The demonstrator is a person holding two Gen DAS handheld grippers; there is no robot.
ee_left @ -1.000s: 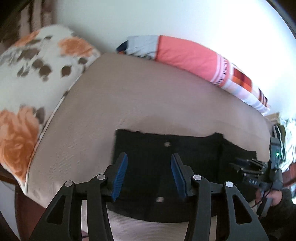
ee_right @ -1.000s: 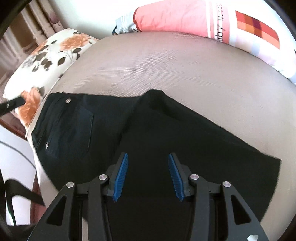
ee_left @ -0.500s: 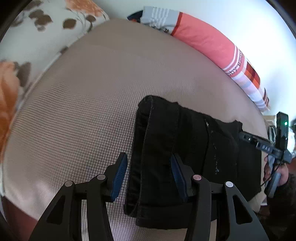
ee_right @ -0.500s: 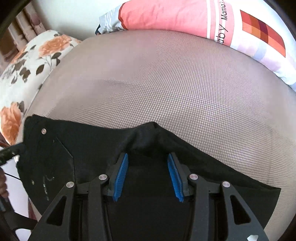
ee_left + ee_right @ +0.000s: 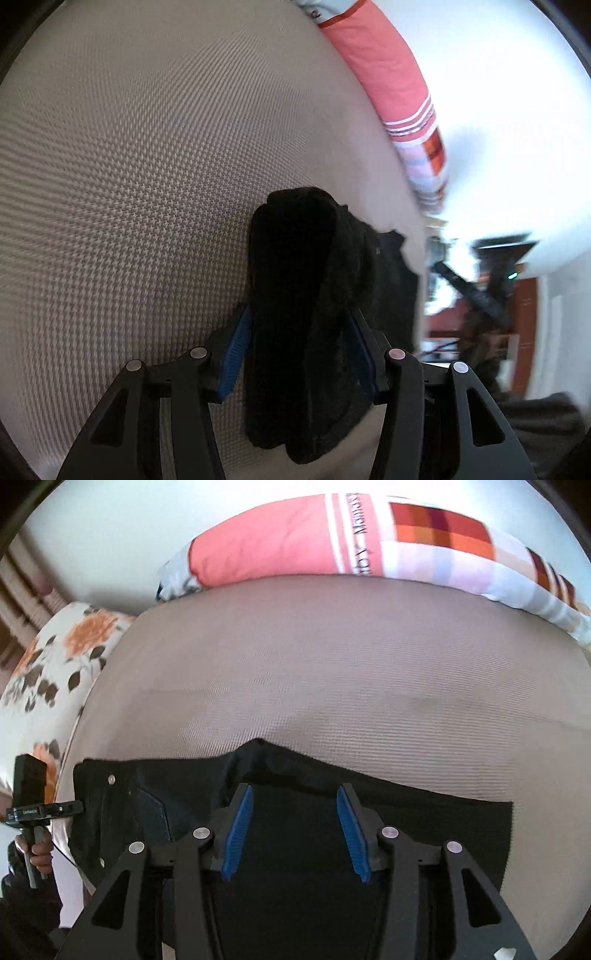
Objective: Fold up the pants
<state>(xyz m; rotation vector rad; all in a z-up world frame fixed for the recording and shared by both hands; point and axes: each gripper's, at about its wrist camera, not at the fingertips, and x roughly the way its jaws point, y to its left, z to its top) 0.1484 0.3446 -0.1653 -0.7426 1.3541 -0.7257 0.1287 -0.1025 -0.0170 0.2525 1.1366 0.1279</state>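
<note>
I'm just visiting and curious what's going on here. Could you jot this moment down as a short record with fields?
Job: folding pants
Surface: beige bed cover
Pants: black pants, lying partly flat on the cover
Left gripper: a thick bunch of pants sits between its blue fingers
Right gripper: open, over the pants
Nearby: pink striped pillow; flowered pillow

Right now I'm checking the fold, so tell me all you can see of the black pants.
The black pants look like denim, with metal rivets and a stitched pocket at the waist end on the left. They lie spread across the beige woven mattress. In the left wrist view the waist end is bunched into a thick roll between the left gripper fingers. The right gripper hangs open over the legs.
</note>
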